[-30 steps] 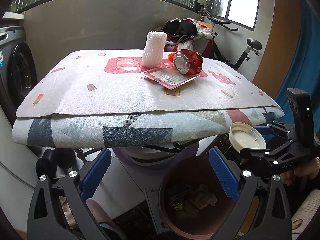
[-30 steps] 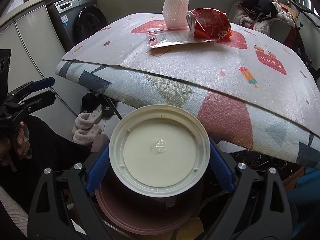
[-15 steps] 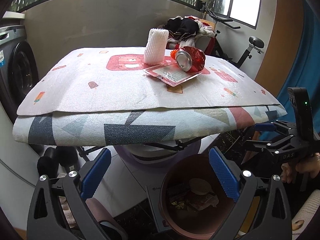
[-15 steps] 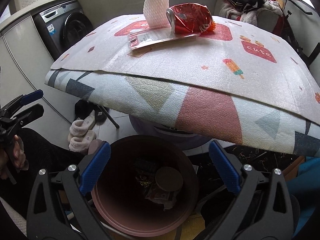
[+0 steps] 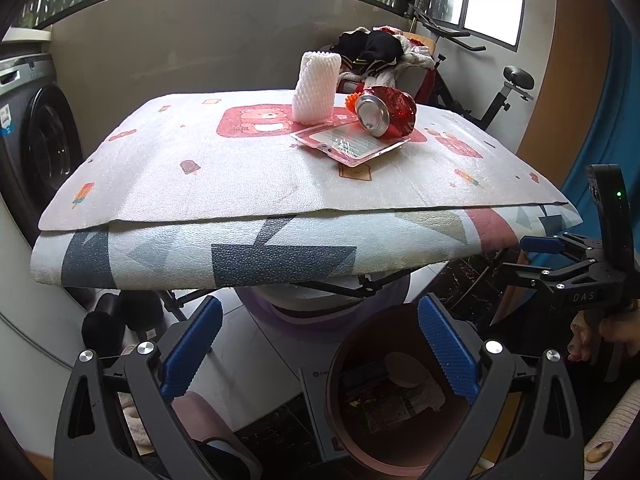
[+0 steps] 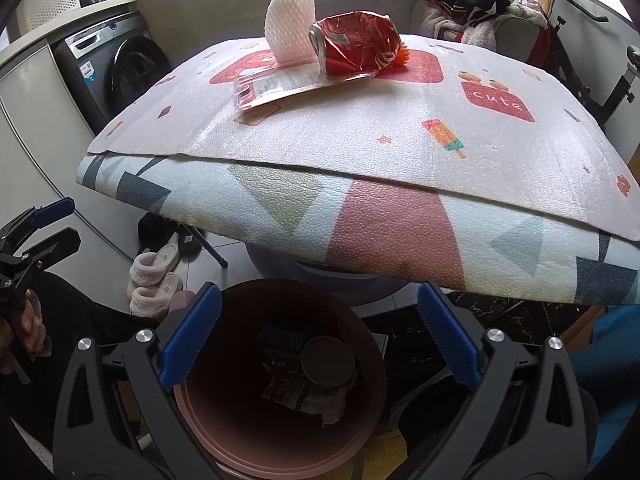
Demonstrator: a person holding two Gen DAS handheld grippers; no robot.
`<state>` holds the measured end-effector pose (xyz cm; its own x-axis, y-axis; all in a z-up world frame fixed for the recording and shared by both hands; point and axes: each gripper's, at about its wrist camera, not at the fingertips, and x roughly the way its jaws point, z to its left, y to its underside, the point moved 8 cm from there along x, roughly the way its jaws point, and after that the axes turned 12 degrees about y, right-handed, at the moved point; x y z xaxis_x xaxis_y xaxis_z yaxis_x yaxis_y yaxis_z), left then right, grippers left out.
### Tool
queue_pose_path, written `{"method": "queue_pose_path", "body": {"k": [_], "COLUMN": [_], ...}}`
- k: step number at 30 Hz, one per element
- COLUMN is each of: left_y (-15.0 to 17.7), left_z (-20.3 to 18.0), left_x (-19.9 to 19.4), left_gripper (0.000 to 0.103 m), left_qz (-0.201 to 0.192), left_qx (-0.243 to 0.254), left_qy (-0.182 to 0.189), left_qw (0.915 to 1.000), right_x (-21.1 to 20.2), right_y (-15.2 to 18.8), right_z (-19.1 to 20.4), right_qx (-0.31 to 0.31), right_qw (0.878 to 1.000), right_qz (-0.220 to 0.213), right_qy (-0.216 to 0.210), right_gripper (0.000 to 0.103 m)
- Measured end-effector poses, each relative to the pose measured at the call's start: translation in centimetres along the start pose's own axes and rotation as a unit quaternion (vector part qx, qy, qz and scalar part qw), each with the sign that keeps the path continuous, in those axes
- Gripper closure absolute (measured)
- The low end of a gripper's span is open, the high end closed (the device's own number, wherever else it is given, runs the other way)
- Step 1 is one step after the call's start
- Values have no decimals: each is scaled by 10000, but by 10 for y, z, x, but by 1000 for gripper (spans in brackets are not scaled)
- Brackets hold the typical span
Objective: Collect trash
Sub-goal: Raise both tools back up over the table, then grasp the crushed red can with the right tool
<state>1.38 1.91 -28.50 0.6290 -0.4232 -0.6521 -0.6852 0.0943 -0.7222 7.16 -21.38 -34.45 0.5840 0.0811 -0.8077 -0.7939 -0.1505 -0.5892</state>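
A brown bin (image 6: 280, 412) (image 5: 400, 432) stands on the floor below the table's front edge. Inside it lies a round lid (image 6: 329, 361) (image 5: 405, 367) on crumpled wrappers. My right gripper (image 6: 320, 336) hangs open over the bin with nothing between its fingers. Just left of the bin, my left gripper (image 5: 320, 348) is open too and holds nothing. On the table (image 5: 240, 168) rest a crushed red can (image 5: 384, 114) (image 6: 356, 46), a white foam net sleeve (image 5: 314, 88) (image 6: 290, 24) and a flat pink packet (image 5: 350, 145) (image 6: 288, 84).
A padded mat overhangs the table's front edge (image 6: 360, 216). A washing machine (image 5: 36, 140) stands left. Clothes (image 5: 380, 56) and an exercise bike (image 5: 504, 92) are behind the table. Slippers (image 6: 154, 276) lie on the floor. A person's hand (image 5: 592, 332) grips the right tool.
My right gripper let go of the round lid, which fell into the bin. Both grippers then rose slightly toward the table.
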Motion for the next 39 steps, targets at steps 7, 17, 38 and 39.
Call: {"method": "queue_pose_path", "body": {"k": [7, 17, 38, 39], "left_y": [-4, -22, -85, -85], "left_z": [-1, 11, 34, 37], "left_x": [-4, -3, 32, 35], "left_gripper": [7, 7, 7, 7], "left_qz": [-64, -156, -220, -206], "left_qx": [39, -349, -796, -830], "left_qy": [-124, -75, 155, 153], "left_qw": [9999, 9992, 9965, 9962], "right_x": [-6, -2, 67, 72], "right_y": [-7, -53, -225, -231], "right_z": [-7, -40, -44, -42], "right_qx": [182, 522, -251, -295], "right_qw": [9996, 9973, 9940, 9936], "right_qz": [-208, -504, -1048, -1061], "right_qy": [-21, -115, -196, -245], "right_gripper": [6, 6, 6, 6]}}
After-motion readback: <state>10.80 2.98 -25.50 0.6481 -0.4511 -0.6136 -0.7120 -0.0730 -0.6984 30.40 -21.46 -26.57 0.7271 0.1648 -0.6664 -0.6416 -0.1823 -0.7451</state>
